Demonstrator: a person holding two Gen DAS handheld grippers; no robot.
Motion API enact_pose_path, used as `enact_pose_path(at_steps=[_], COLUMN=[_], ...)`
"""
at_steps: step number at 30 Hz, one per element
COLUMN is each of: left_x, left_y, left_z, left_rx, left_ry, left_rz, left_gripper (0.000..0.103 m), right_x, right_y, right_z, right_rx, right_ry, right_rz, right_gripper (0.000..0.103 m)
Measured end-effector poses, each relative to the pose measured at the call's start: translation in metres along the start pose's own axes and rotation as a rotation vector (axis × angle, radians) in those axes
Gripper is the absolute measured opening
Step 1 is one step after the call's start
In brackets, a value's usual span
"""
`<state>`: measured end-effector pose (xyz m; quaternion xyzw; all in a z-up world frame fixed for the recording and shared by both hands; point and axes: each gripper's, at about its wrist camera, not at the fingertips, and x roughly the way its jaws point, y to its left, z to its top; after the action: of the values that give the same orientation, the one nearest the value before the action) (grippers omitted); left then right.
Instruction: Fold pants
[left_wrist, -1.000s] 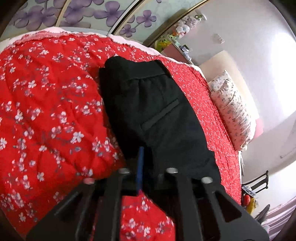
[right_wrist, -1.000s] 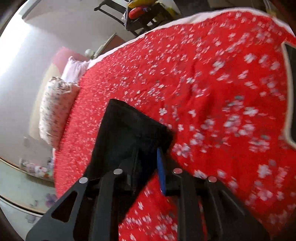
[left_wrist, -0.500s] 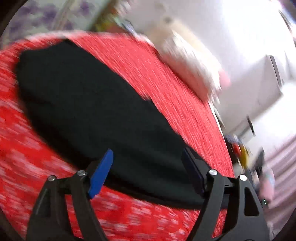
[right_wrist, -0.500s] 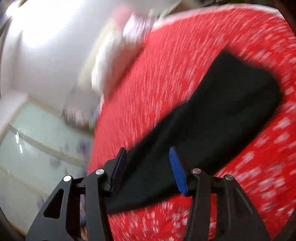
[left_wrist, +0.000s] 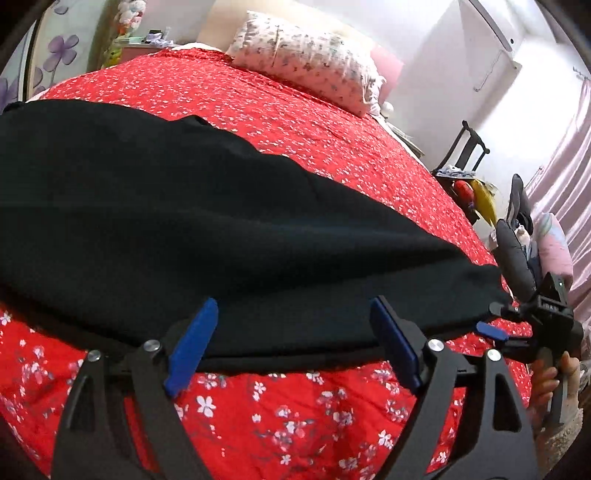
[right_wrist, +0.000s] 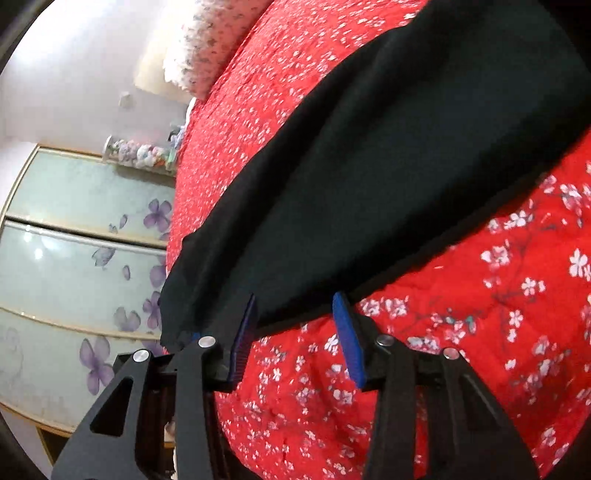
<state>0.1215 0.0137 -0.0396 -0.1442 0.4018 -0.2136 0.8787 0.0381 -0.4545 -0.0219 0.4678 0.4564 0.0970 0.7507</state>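
Note:
The black pants (left_wrist: 184, 206) lie stretched long across the red flowered quilt (left_wrist: 295, 406). My left gripper (left_wrist: 293, 332) hangs over their near long edge, its jaws opening wide; the hem lies below the blue pads (left_wrist: 192, 343) and neither presses it. In the right wrist view the pants (right_wrist: 369, 177) run up to the right. My right gripper (right_wrist: 295, 325) sits at their near edge by one end, jaws closing, with cloth edge between the pads but not pinched. A hand (left_wrist: 554, 376) holds the right gripper (left_wrist: 495, 323) at the pants' right end.
A flowered pillow (left_wrist: 306, 55) lies at the head of the bed. A dark chair (left_wrist: 465, 151) with bright things on it stands beyond the bed's right side. A wardrobe (right_wrist: 85, 258) with purple flower doors stands past the other side.
Both grippers were shut on the pants a second ago. They have let go, opened and swung round to face the long side of the pants, which now lie flat.

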Motion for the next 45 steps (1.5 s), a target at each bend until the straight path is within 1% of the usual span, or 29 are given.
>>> enact_pose_path(at_steps=[2, 6, 7, 8, 9, 12, 14, 15, 16, 17, 19, 20, 22, 23, 24, 25, 26, 27, 28, 29, 30, 31, 32, 34, 35, 40, 43, 44, 45], left_x=[-0.002, -0.003, -0.002, -0.002, -0.002, -0.004, -0.007, -0.009, -0.011, -0.012, -0.014, -0.015, -0.018, -0.022, -0.025, -0.029, -0.033, -0.036, -0.036, -0.035, -0.032, -0.026, -0.021, -0.008, -0.004, 0.001, 0.004, 0.004, 0.004], left_y=[0.003, 0.004, 0.003, 0.002, 0.001, 0.001, 0.004, 0.006, 0.006, 0.008, 0.009, 0.008, 0.005, 0.001, -0.003, -0.008, -0.014, -0.018, -0.021, -0.023, -0.022, -0.020, -0.018, -0.010, -0.007, -0.012, -0.012, -0.011, -0.010], left_z=[0.001, -0.001, -0.002, -0.002, -0.003, -0.003, -0.002, -0.001, 0.000, 0.000, 0.001, 0.002, 0.002, 0.002, 0.002, 0.001, 0.000, 0.000, 0.000, 0.001, 0.004, 0.005, 0.006, 0.006, 0.005, 0.001, -0.001, -0.001, -0.001], left_rx=[-0.024, -0.035, -0.025, -0.019, -0.016, -0.025, -0.050, -0.064, -0.073, -0.085, -0.099, -0.106, -0.106, -0.088, -0.073, -0.051, -0.020, 0.005, 0.019, 0.030, 0.028, 0.011, -0.006, -0.051, -0.060, -0.007, 0.002, 0.002, 0.003], left_ry=[-0.003, -0.010, -0.011, -0.012, -0.012, -0.017, -0.027, -0.031, -0.034, -0.038, -0.042, -0.046, -0.066, -0.085, -0.098, -0.116, -0.138, -0.151, -0.154, -0.154, -0.147, -0.121, -0.095, -0.034, -0.020, -0.021, -0.017, -0.017, -0.016], left_rz=[-0.018, -0.030, -0.027, -0.024, -0.022, -0.029, -0.062, -0.081, -0.096, -0.116, -0.132, -0.136, -0.153, -0.156, -0.156, -0.158, -0.158, -0.157, -0.155, -0.139, -0.126, -0.116, -0.109, -0.103, -0.100, -0.063, -0.062, -0.065, -0.067], left_gripper=[0.085, 0.086, 0.087, 0.087, 0.088, 0.089, 0.089, 0.089, 0.089, 0.089, 0.089, 0.089, 0.089, 0.089, 0.089, 0.089, 0.089, 0.091, 0.096, 0.097, 0.097, 0.097, 0.097, 0.097, 0.097, 0.098, 0.099, 0.100, 0.100], right_x=[-0.006, -0.005, -0.003, 0.001, 0.003, -0.007, -0.019, -0.023, -0.023, -0.021, -0.007, -0.003, -0.008, -0.011, -0.019, -0.026, -0.037, -0.046, -0.061, -0.071, -0.085, -0.097, -0.102, -0.109, -0.108, -0.076, -0.064, -0.058, -0.057], right_y=[-0.003, -0.013, -0.013, -0.011, -0.010, -0.005, 0.004, 0.005, 0.005, 0.001, -0.019, -0.022, -0.015, -0.012, -0.008, -0.004, 0.004, 0.010, 0.021, 0.028, 0.037, 0.042, 0.044, 0.039, 0.033, 0.004, -0.022, -0.032, -0.042], right_z=[0.002, 0.009, 0.010, 0.013, 0.014, 0.009, 0.005, 0.004, 0.004, 0.005, 0.008, 0.009, 0.011, 0.010, 0.007, 0.005, 0.002, 0.000, 0.001, 0.003, 0.011, 0.023, 0.036, 0.073, 0.092, 0.154, 0.168, 0.172, 0.172], right_rx=[0.016, 0.051, 0.046, 0.037, 0.028, 0.007, -0.045, -0.066, -0.080, -0.078, -0.047, -0.053, -0.087, -0.104, -0.133, -0.156, -0.204, -0.244, -0.315, -0.360, -0.403, -0.423, -0.430, -0.444, -0.443, -0.439, -0.377, -0.362, -0.365], right_ry=[-0.044, -0.078, -0.093, -0.107, -0.121, -0.154, -0.172, -0.173, -0.171, -0.161, -0.089, -0.065, -0.022, 0.010, 0.033, 0.044, 0.048, 0.021, -0.052, -0.113, -0.209, -0.300, -0.350, -0.440, -0.456, -0.406, -0.364, -0.328, -0.309], right_rz=[-0.007, -0.024, -0.038, -0.051, -0.052, 0.012, 0.056, 0.044, 0.015, -0.024, -0.123, -0.122, -0.132, -0.138, -0.121, -0.120, -0.144, -0.174, -0.231, -0.271, -0.325, -0.386, -0.430, -0.592, -0.665, -0.872, -0.911, -0.909, -0.900], right_gripper=[0.045, 0.044, 0.036, 0.023, 0.021, 0.014, 0.010, 0.009, 0.005, 0.005, 0.005, 0.005, 0.009, 0.021, 0.029, 0.045, 0.053, 0.053, 0.053, 0.053, 0.053, 0.053, 0.053, 0.053, 0.053, 0.053, 0.053, 0.049, 0.041])
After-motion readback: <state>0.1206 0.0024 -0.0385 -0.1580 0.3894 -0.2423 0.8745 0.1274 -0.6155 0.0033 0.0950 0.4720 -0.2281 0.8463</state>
